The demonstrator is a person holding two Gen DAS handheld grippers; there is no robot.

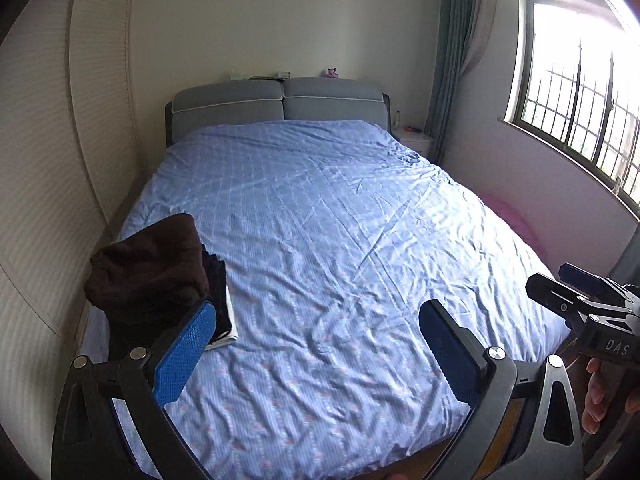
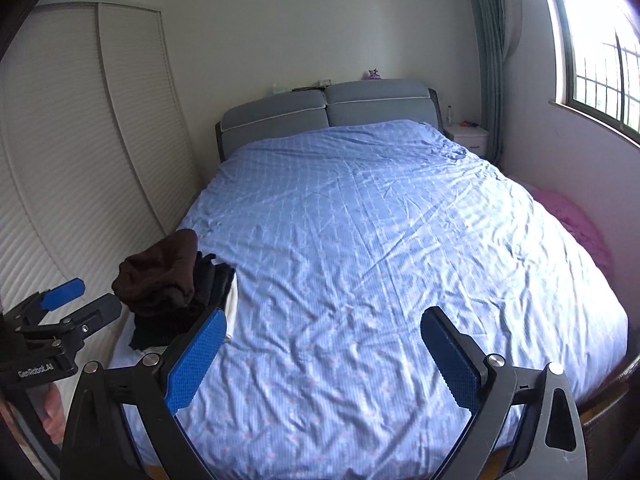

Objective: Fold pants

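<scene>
**Left wrist view: both tools empty above the bed, clothes piled at the near left corner**

Left wrist view first: from where I stand, the left tool [image 1: 316,344] hangs over the foot of the bed [image 1: 340,220] with its blue pads spread wide and nothing between them, only the wrinkled blue cover below. The right tool [image 2: 324,350] is just as wide and just as empty, also clear of the cover. Each tool shows at the edge of the other's camera, so they are side by side at the foot end.

The pants are hard to single out. At the near left corner of the bed sits a pile of clothes [image 1: 160,280]: a dark brown garment [image 2: 160,272] lies slumped on top, with flatter black pieces and a strip of white fabric beneath it. The lower layers look folded and stacked; the brown one looks loosely bunched, though I cannot tell whether it is a pair of pants or whether it is folded.

My judgement: either a folded pair has just been set on that stack, or the brown piece is next. The broad middle of the cover lies bare, which suits spreading a garment flat. Neither tool touches the pile.
</scene>
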